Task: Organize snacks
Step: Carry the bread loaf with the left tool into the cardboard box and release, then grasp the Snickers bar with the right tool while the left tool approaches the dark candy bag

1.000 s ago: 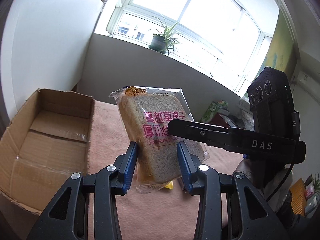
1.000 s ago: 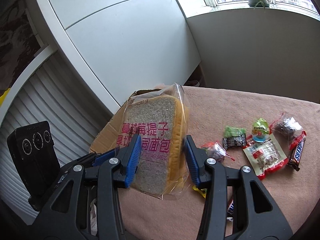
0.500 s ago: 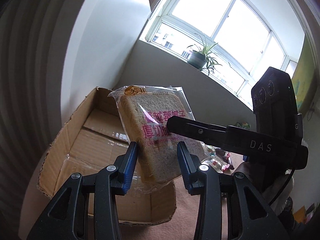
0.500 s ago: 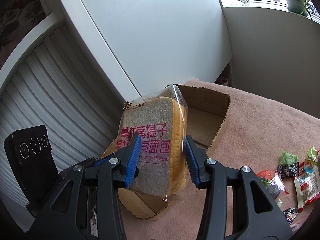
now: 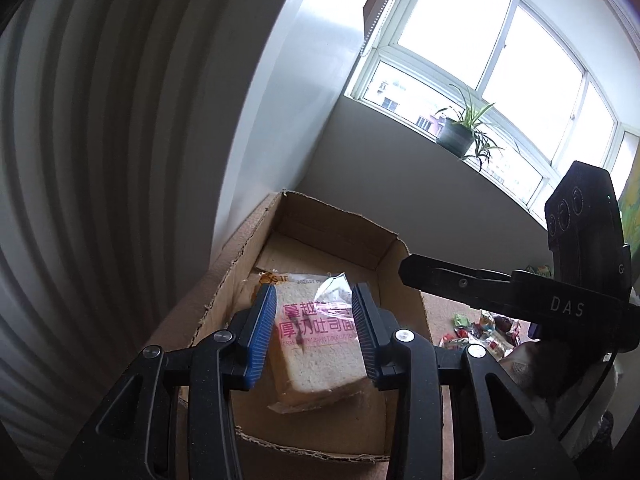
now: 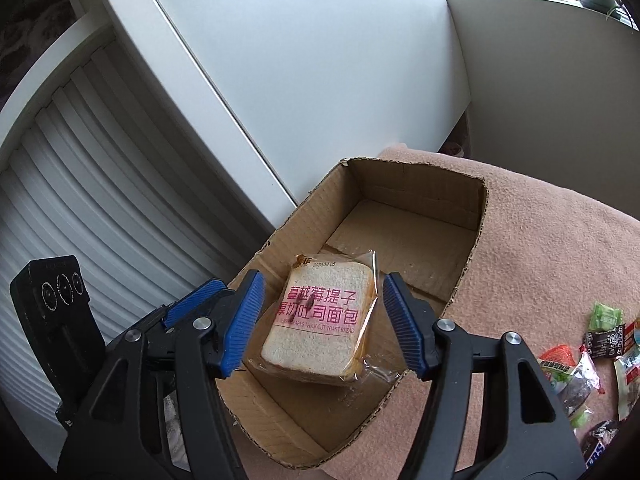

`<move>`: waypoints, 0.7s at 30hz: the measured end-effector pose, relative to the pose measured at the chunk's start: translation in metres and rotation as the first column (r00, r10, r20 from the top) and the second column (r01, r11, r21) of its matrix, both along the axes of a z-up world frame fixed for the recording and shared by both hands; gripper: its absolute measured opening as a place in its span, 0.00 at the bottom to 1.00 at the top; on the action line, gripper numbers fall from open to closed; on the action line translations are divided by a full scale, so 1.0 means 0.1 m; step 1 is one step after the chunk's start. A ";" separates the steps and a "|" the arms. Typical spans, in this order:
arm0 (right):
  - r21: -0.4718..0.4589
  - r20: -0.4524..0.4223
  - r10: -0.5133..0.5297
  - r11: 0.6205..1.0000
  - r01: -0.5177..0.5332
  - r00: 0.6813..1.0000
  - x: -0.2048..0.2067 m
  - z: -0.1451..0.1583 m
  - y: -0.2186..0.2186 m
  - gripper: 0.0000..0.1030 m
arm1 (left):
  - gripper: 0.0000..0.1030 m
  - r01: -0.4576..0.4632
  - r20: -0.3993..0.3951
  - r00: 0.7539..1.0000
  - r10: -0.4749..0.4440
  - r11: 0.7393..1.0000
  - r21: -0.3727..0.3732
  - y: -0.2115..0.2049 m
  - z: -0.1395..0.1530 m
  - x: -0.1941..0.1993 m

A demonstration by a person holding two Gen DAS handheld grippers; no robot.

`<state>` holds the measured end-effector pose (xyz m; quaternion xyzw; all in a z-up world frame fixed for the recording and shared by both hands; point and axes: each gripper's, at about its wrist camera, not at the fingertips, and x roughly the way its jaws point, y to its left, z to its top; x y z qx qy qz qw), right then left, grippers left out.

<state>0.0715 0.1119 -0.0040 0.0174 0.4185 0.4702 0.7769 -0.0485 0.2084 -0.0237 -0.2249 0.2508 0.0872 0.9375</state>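
A bagged slice of toast bread (image 6: 324, 320) with pink print lies tilted on the floor of the open cardboard box (image 6: 420, 168). My right gripper (image 6: 323, 278) hovers above it, its jaws opening, blue pads well clear of the bag on both sides. In the left wrist view the bread (image 5: 320, 344) shows between the pads of my left gripper (image 5: 313, 290), which is above the box (image 5: 340, 216). Its jaws are closing slightly and touch nothing. One black finger (image 5: 440, 276) of the right gripper crosses that view on the right.
The box sits at the edge of a table under a pink cloth (image 6: 540, 248), close to a white cabinet and a ribbed shutter. Several small wrapped snacks (image 6: 592, 344) lie on the cloth to the right. A potted plant (image 5: 460, 136) stands on the windowsill.
Both grippers swung over the box. The right gripper, earlier shut on the upright bread, has let go, and the bread now lies inside the box.
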 end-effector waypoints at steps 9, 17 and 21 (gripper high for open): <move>-0.020 0.067 -0.041 0.999 0.043 0.997 -0.03 0.18 -0.38 0.63 | 0.35 0.045 0.018 0.999 -0.046 0.999 0.019 -0.13 0.02 0.02; -0.026 0.115 -0.159 0.986 0.162 0.981 0.05 0.32 -1.09 0.68 | 0.35 0.119 0.035 0.992 -0.121 0.992 0.037 -0.46 0.14 0.11; -0.022 0.153 -0.226 0.973 0.232 0.962 0.06 0.35 -1.49 0.75 | 0.36 0.169 0.035 0.985 -0.171 0.984 0.056 -0.70 0.19 0.19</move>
